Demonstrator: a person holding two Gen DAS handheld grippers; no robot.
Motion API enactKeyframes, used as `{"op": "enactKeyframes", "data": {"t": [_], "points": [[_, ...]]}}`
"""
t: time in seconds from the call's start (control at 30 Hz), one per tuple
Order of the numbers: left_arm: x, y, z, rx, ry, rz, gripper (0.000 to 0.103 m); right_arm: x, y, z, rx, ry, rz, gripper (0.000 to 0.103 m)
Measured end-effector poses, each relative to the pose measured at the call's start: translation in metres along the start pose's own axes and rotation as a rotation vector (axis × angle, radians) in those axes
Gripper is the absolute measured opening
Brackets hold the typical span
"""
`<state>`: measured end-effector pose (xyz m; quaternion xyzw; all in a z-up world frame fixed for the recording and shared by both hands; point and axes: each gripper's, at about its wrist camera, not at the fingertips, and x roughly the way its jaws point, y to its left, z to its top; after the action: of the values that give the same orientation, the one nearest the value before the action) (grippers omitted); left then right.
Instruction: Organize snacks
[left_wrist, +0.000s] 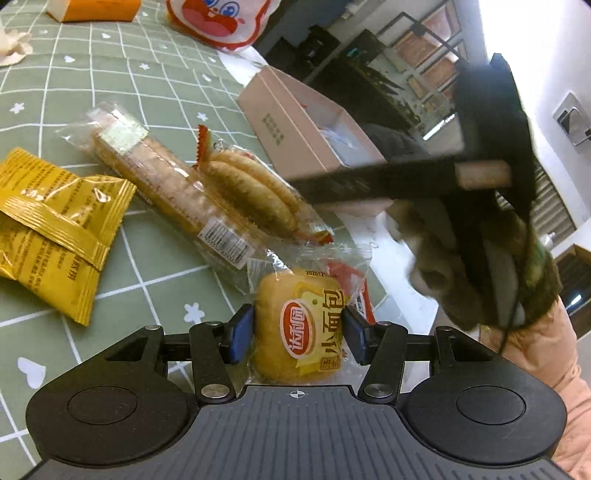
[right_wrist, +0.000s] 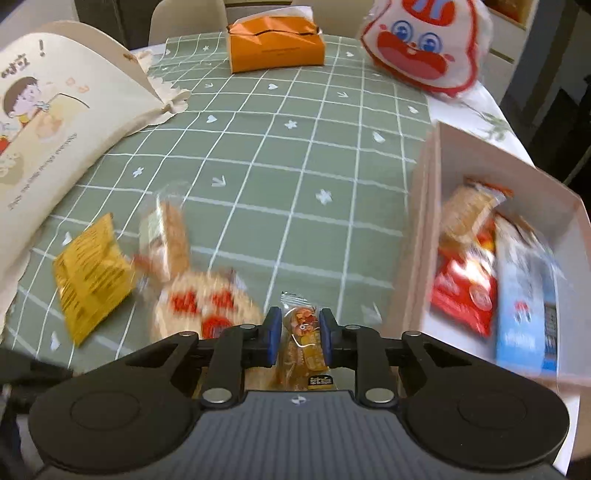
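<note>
My right gripper (right_wrist: 297, 334), clamped on 1 slim snack packet (right_wrist: 301, 341), sits just left of the pink box (right_wrist: 424, 221), while my left gripper (left_wrist: 297, 332) pinches a small bread pack (left_wrist: 299, 328).

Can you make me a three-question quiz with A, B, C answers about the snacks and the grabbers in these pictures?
1. Where is the pink box on the table, seen from the right wrist camera?
A. on the right
B. on the left
C. in the far middle

2. What colour is the tissue box at the far end of the table?
A. blue
B. orange
C. black

3. What is the left gripper doing?
A. hanging open and empty
B. squeezing a yellow packet
C. shut on the small bread

Answers:
1 A, the box fills the right side, snacks inside it.
2 B, its sides are plainly orange.
3 C, both jaws press the bread's wrapper. The right gripper likewise grips a small snack packet.
</note>
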<state>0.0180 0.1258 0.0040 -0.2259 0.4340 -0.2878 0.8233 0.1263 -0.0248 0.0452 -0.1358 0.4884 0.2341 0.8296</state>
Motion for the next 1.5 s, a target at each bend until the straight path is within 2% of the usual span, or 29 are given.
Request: {"op": "enactKeyframes", "data": {"t": [0.17, 0.27, 0.47, 0.6, 0.63, 0.67, 0.7, 0.77, 1.03, 1.1, 1.23, 1.37, 1.43, 1.5], "points": [[-0.007, 0.007, -0.001, -0.014, -0.019, 0.012, 0.057, -0.024, -0.013, -0.036, 0.025, -0.018, 0.043, 0.022], [-0.004, 0.005, -0.002, 0.003, -0.018, 0.013, 0.057, -0.035, -0.023, -0.057, 0.040, -0.037, 0.030, 0.022], [0.008, 0.000, -0.001, 0.040, 0.021, -0.025, 0.057, -0.050, -0.068, -0.098, 0.150, -0.068, -0.010, 0.022], [0.011, -0.010, -0.004, 0.053, 0.012, 0.007, 0.057, -0.059, -0.085, -0.123, 0.196, -0.093, -0.028, 0.023], [0.013, -0.014, -0.005, 0.060, 0.010, 0.021, 0.057, -0.062, -0.086, -0.129, 0.190, -0.106, -0.052, 0.026], [0.014, -0.017, -0.008, 0.067, 0.009, 0.035, 0.057, -0.064, -0.086, -0.134, 0.178, -0.117, -0.074, 0.037], [0.016, -0.021, -0.010, 0.079, 0.007, 0.050, 0.057, -0.066, -0.084, -0.138, 0.164, -0.130, -0.093, 0.054], [0.017, -0.031, -0.015, 0.120, -0.001, 0.092, 0.057, -0.072, -0.083, -0.145, 0.147, -0.165, -0.091, 0.067], [0.013, -0.055, -0.026, 0.216, -0.022, 0.222, 0.057, -0.078, -0.067, -0.167, 0.090, -0.215, -0.013, 0.067], [0.006, -0.054, -0.027, 0.207, -0.043, 0.258, 0.057, -0.076, -0.060, -0.171, 0.085, -0.228, 0.050, 0.067], [-0.003, -0.044, -0.026, 0.141, -0.051, 0.282, 0.056, -0.069, -0.043, -0.173, 0.045, -0.222, 0.135, 0.070], [-0.004, -0.041, -0.027, 0.100, -0.059, 0.274, 0.056, -0.063, -0.030, -0.171, -0.012, -0.242, 0.075, 0.073], [-0.004, -0.041, -0.028, 0.097, -0.061, 0.274, 0.056, -0.061, -0.029, -0.171, -0.038, -0.252, 0.008, 0.079], [-0.003, -0.041, -0.030, 0.098, -0.059, 0.271, 0.056, -0.062, -0.032, -0.172, -0.049, -0.280, -0.076, 0.080]]}}
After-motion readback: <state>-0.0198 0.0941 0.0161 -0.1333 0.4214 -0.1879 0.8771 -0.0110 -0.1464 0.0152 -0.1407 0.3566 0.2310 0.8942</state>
